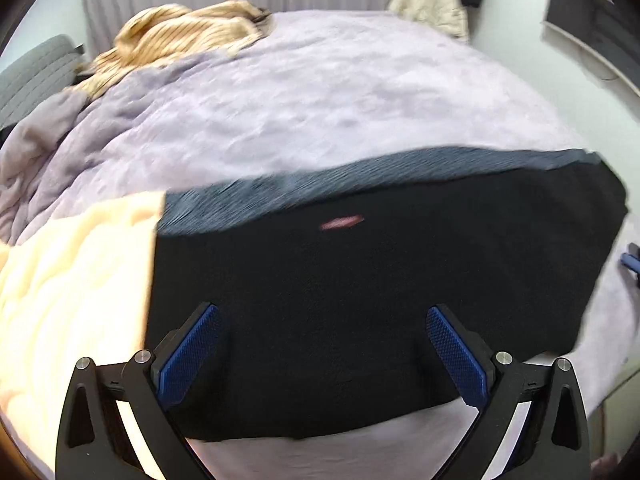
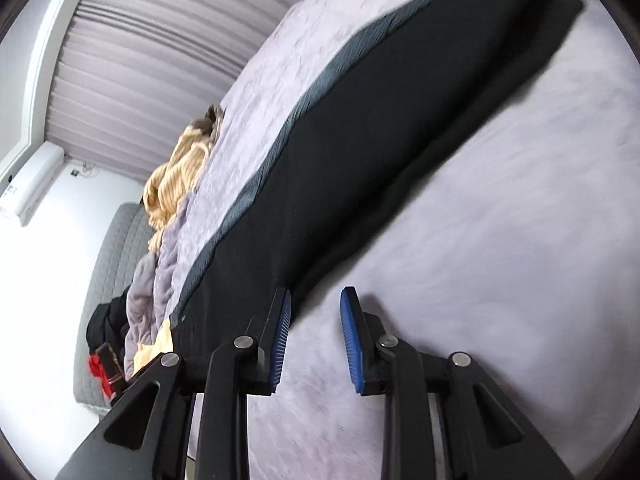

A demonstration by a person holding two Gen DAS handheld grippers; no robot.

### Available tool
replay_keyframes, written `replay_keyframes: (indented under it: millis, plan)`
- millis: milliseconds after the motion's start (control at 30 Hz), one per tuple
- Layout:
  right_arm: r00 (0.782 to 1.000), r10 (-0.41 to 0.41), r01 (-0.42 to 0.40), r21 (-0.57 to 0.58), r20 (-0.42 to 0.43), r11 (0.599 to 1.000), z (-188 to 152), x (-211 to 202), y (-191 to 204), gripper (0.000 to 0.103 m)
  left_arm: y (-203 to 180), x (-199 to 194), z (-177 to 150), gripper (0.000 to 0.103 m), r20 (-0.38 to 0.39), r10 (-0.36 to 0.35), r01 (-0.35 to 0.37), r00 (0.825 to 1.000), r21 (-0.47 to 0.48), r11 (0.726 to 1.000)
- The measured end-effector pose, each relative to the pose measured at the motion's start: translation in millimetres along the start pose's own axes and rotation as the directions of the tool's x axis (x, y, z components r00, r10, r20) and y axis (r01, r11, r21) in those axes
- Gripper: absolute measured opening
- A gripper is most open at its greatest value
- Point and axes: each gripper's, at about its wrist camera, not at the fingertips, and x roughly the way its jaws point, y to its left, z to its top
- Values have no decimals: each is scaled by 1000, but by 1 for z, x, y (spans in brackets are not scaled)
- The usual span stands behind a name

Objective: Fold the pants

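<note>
below the wide-spread left gripper (image 1: pixel 322 344), which tilts steeply down, the black pants (image 1: pixel 360 280) lie on the lilac blanket (image 1: pixel 300 100); the right gripper (image 2: pixel 315 336), slightly parted and empty, angles beside their edge.

Bare lilac blanket (image 2: pixel 500 240) right of the pants (image 2: pixel 380 140); striped heap (image 1: pixel 180 32) crowds the far corner

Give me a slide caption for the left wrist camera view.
Open left gripper with blue pads poised over folded black pants on a lavender fleece blanket.
</note>
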Motion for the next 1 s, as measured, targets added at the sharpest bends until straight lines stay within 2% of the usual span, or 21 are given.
replay_keyframes:
  millis: [133,233,300,333,400,467,533,700,733,800,833,933,1000]
  plan:
    - [989,-19,16,22,146,1000,18,-67,-11,30,-73,-3,29,103,53,-80,74,995,98,992]
    - [961,-68,78,-27,269,997,45,-120,-3,32,-118,13,50,103,58,-114,107,992,115,988]
    - [934,-120,139,-31,336,990,66,-150,-2,55,-144,30,56,103,43,-111,106,993,95,990]
    - [924,-133,151,-22,357,988,78,-153,0,73,-153,43,59,103,22,-117,115,993,75,991]
    - [914,-147,159,-1,378,987,97,-160,-12,74,-169,75,64,103,-29,-116,117,993,40,992]
    - [925,-167,161,45,340,986,115,-152,-32,71,-181,108,67,103,-83,-79,81,993,19,997]
    - [942,-177,154,104,284,983,129,-136,-61,65,-187,106,60,103,-23,-67,68,997,49,996]
    - [969,-132,88,207,211,974,155,-77,-105,57,-181,104,47,103,44,-116,113,992,51,992]
    - [974,-114,69,223,195,972,157,-63,-113,52,-181,107,48,103,49,-109,106,993,56,993]
    - [984,-74,34,238,160,971,161,-46,-117,22,-183,108,50,103,45,-95,92,994,63,994]
    - [986,-80,44,230,148,972,161,-39,-114,9,-183,108,50,103,44,-97,94,994,62,994]
    - [980,-66,30,190,188,981,154,-57,-104,9,-176,115,55,103,44,-110,107,993,56,993]
    - [979,-107,78,166,176,983,145,-63,-107,9,-176,116,53,103,49,-114,111,992,60,992]
